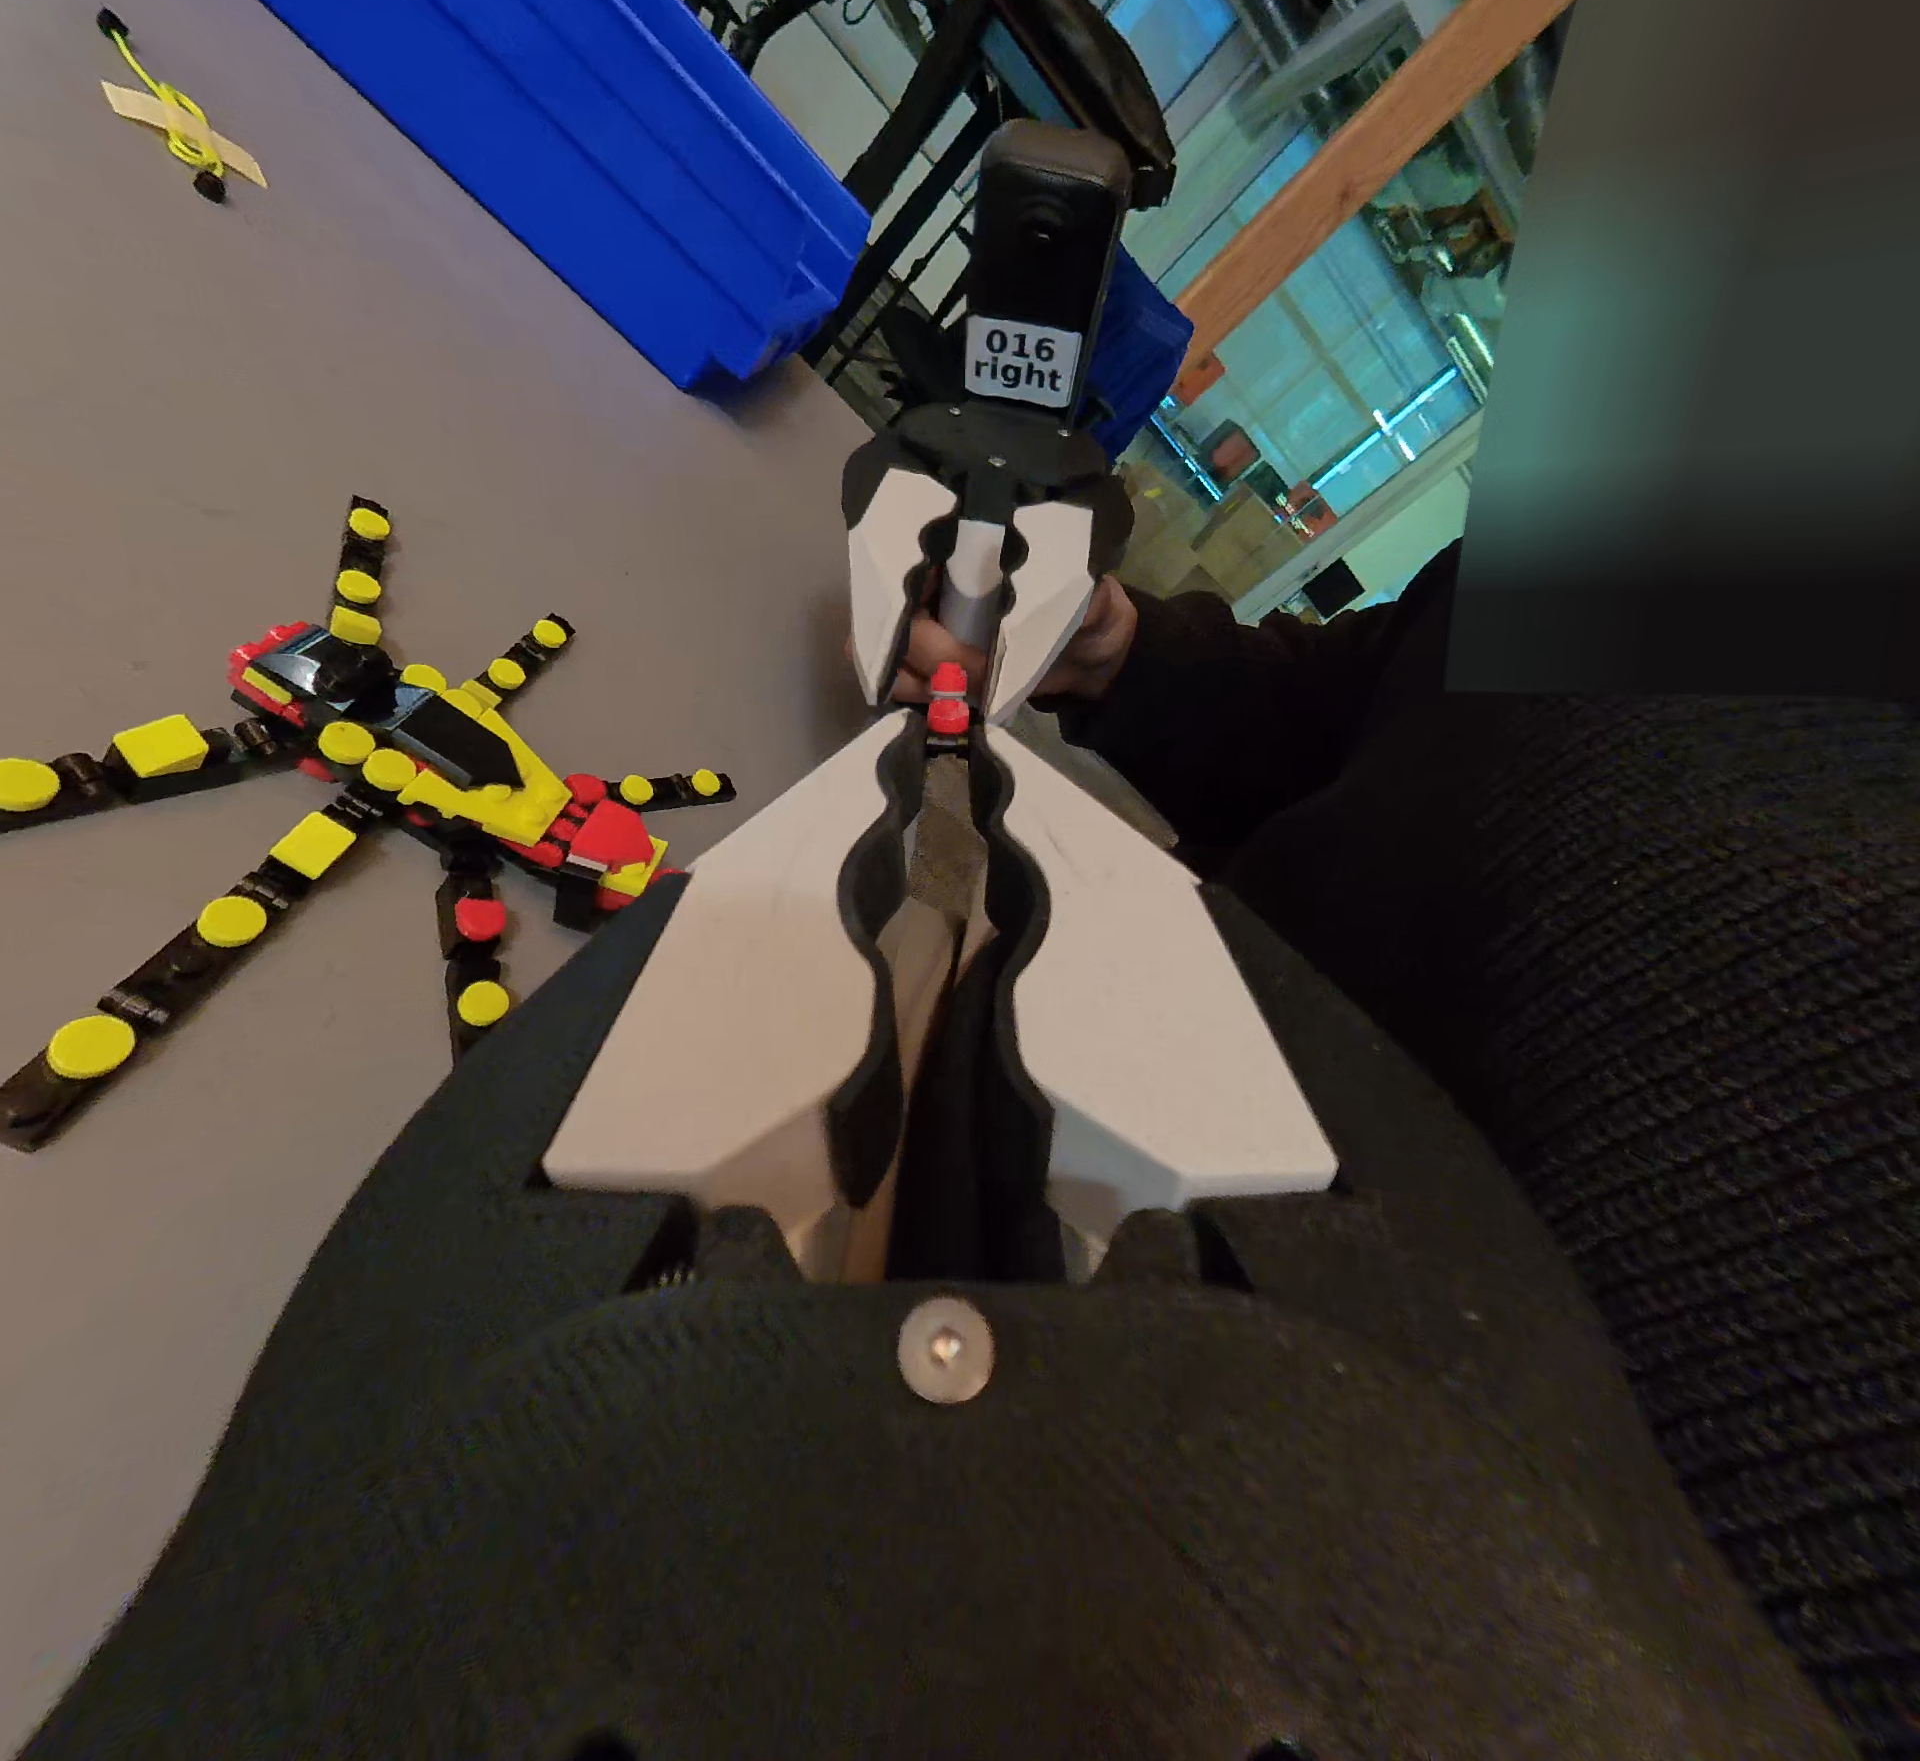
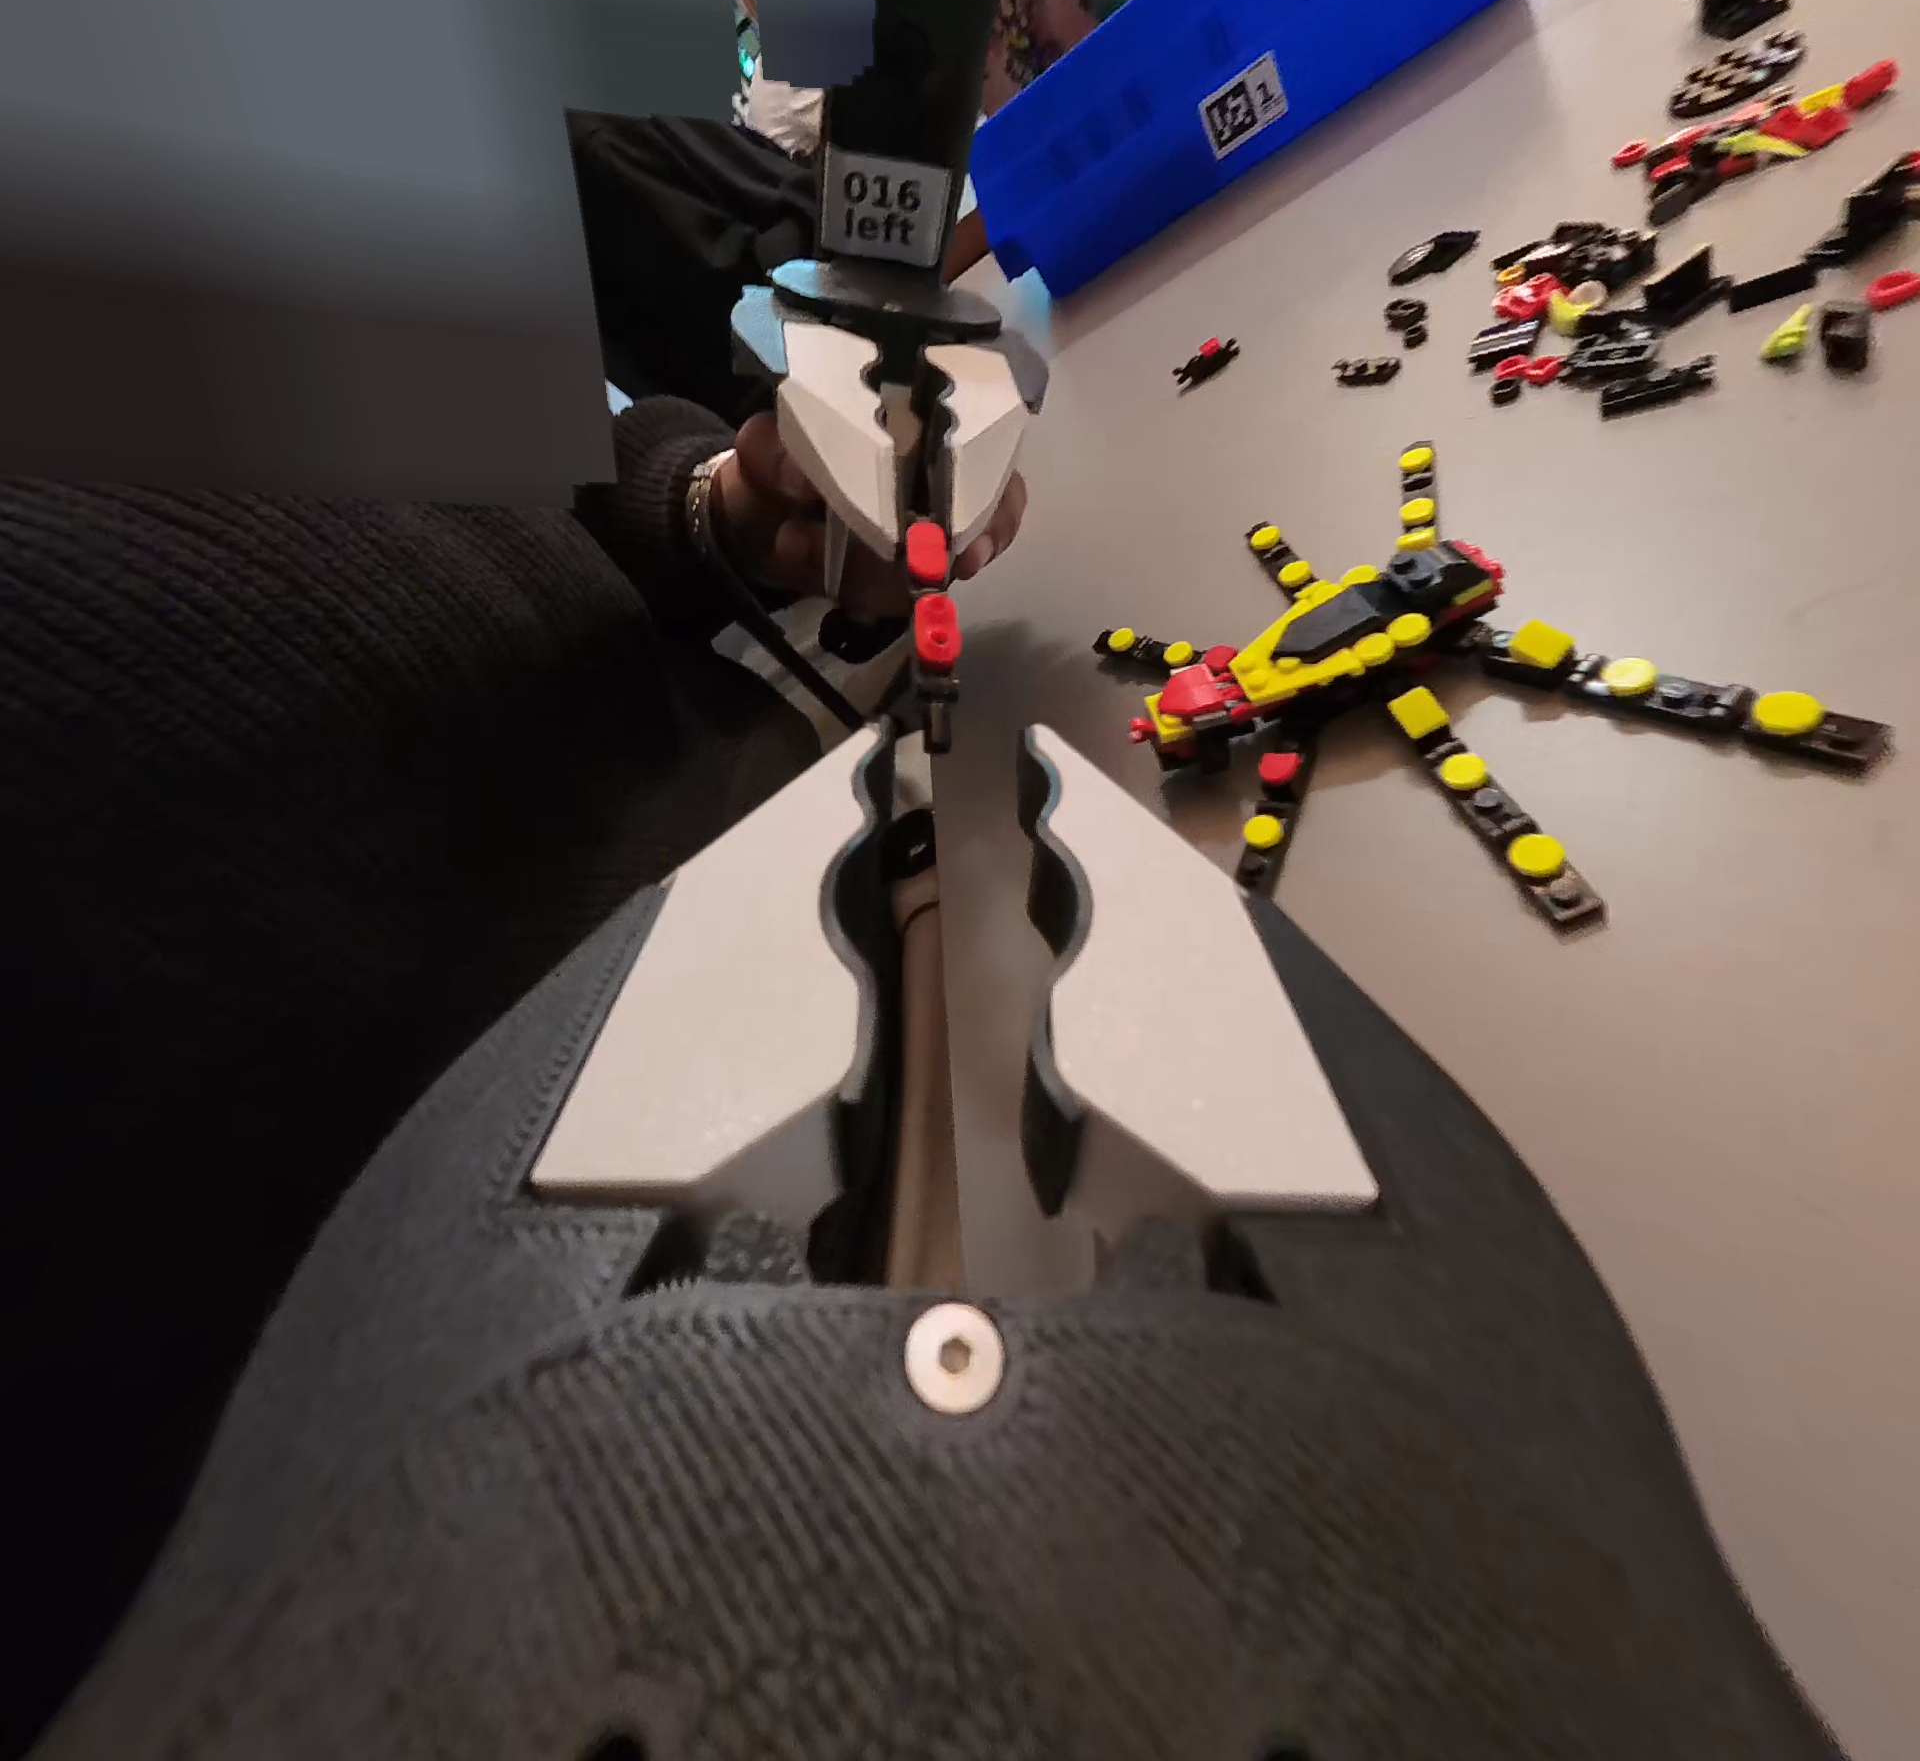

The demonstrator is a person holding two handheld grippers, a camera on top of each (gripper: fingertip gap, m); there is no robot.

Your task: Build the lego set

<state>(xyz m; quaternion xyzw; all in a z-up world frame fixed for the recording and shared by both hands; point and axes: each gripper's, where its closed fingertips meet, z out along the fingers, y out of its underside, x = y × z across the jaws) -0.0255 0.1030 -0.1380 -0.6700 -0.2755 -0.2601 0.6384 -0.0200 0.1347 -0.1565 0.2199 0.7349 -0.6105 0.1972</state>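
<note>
The spider [image 2: 1382, 662] lies largely built on the counter [image 2: 1558, 1192], with loose parts [image 2: 1621, 298] left. The left claw [image 1: 943, 724] pinches a red-and-black leg piece [image 2: 928, 610]; the right claw [image 2: 956, 740] is spread beside its end.

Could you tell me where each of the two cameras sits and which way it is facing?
Left wrist view: sits on the left gripper, looking along its shut fingers, which pinch a small red and black lego piece, toward the facing right gripper; a dark sleeve shows.
Right wrist view: sits on the right gripper, fingers apart, looking back at the left gripper and the hand holding it.
Both show the yellow and black spider model, blue bin and grey table.
</note>
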